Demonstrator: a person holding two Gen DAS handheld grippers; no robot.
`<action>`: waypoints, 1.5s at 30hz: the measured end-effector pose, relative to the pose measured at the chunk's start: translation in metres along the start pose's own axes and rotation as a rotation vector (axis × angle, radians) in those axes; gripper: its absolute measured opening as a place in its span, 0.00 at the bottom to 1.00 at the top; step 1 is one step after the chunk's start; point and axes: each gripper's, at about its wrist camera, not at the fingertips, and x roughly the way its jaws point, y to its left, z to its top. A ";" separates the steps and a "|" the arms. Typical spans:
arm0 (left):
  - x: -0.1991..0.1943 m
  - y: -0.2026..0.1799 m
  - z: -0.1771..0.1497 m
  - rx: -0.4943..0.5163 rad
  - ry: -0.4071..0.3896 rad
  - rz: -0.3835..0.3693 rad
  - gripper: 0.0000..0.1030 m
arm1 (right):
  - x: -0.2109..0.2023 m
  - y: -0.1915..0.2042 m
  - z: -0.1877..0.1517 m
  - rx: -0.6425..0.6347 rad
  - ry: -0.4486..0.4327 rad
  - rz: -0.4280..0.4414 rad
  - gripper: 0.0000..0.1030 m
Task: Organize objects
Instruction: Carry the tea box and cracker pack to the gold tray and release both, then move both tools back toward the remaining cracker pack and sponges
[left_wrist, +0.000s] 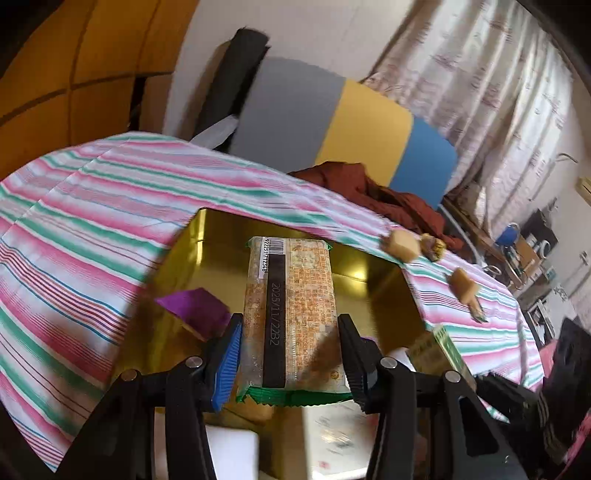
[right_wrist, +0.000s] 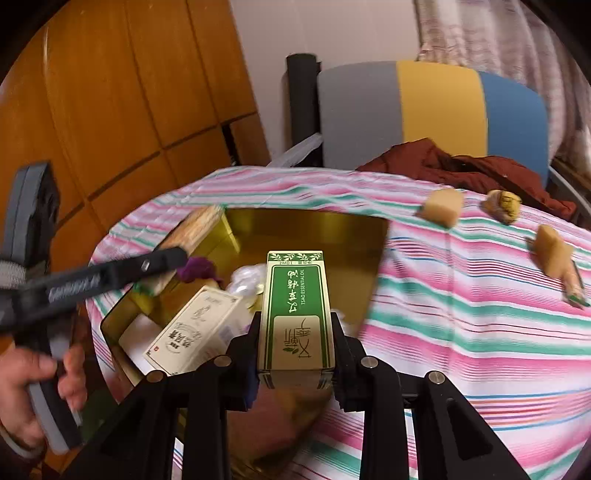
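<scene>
My left gripper is shut on a long orange snack packet with green ends and holds it above a gold tin box. My right gripper is shut on a green and cream essential oil box above the same gold tin. The tin holds a purple wrapped piece, a cream printed box and white items. The left gripper with its packet also shows in the right wrist view over the tin's far left corner. The oil box edge shows in the left wrist view.
The tin sits on a pink, green and white striped tablecloth. Three tan wrapped sweets lie on the cloth at the far right. A dark red garment and a grey, yellow and blue chair stand behind the table.
</scene>
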 end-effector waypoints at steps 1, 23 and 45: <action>0.003 0.004 0.002 -0.011 0.008 0.003 0.49 | 0.006 0.003 0.000 -0.003 0.011 0.007 0.30; 0.036 0.010 0.018 -0.066 0.054 0.135 0.55 | -0.019 -0.023 -0.015 0.149 -0.089 0.025 0.78; 0.002 -0.066 -0.011 0.111 -0.016 0.071 0.59 | -0.034 -0.070 -0.025 0.258 -0.103 -0.057 0.79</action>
